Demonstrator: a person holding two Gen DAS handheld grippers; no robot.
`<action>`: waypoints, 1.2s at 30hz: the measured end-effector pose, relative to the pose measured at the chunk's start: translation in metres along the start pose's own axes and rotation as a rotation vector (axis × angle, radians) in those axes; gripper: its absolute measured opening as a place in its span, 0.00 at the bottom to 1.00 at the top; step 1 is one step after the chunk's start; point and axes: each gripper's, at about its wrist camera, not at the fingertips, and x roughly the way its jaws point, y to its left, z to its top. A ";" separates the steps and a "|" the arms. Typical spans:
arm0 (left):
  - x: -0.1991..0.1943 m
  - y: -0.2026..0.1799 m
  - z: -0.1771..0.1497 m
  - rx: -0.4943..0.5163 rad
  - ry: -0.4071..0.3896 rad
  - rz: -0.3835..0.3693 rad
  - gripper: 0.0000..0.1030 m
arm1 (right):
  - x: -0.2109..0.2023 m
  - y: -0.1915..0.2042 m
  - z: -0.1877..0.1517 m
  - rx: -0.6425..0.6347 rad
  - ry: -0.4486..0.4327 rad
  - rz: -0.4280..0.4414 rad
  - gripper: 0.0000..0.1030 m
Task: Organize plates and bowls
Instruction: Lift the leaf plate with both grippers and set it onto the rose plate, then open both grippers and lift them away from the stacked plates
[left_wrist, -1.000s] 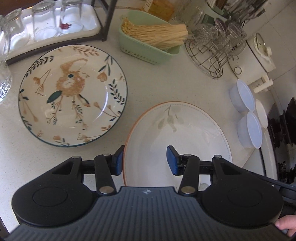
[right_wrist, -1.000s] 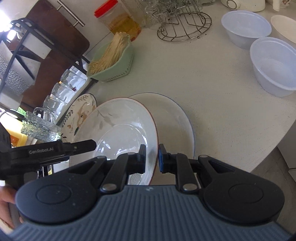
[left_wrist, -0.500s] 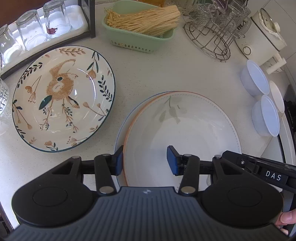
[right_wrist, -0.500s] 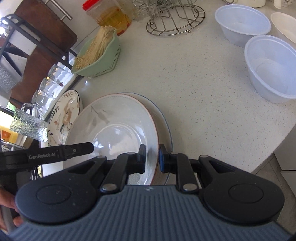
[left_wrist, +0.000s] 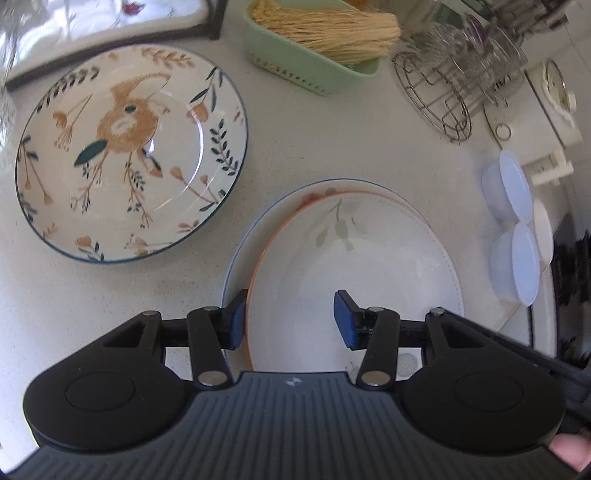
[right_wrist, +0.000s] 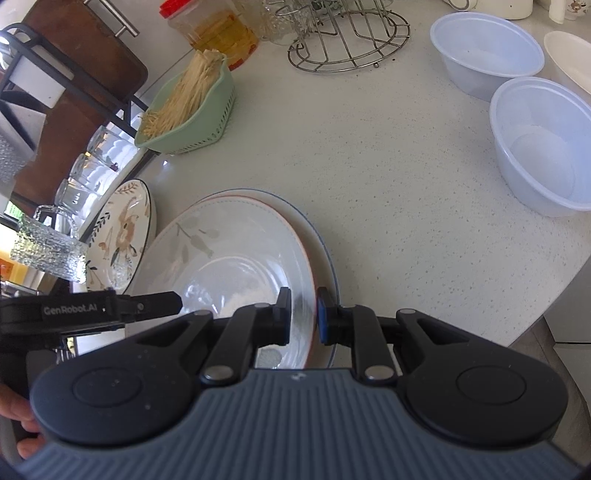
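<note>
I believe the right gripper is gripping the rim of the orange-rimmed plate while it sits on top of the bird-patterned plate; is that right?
Not quite. The right gripper does grip the orange-rimmed plate, but that plate sits on a blue-rimmed plate. The bird-patterned plate lies apart on the counter, as the left wrist view shows.

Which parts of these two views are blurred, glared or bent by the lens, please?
Left wrist view: motion blur smears the wire rack and glass tray, and the floral plate is slightly soft. Right wrist view: sharp, with glare on the orange-rimmed plate; the fisheye curves the counter edge.
</note>
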 end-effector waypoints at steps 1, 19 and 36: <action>0.000 0.003 0.000 -0.019 0.009 -0.012 0.52 | 0.000 0.000 0.000 -0.004 -0.003 -0.003 0.18; -0.032 0.008 -0.005 -0.044 -0.040 0.007 0.52 | 0.002 0.009 0.001 -0.083 -0.059 -0.032 0.16; -0.114 -0.032 -0.021 0.093 -0.379 0.078 0.52 | -0.064 0.038 0.012 -0.264 -0.304 -0.018 0.16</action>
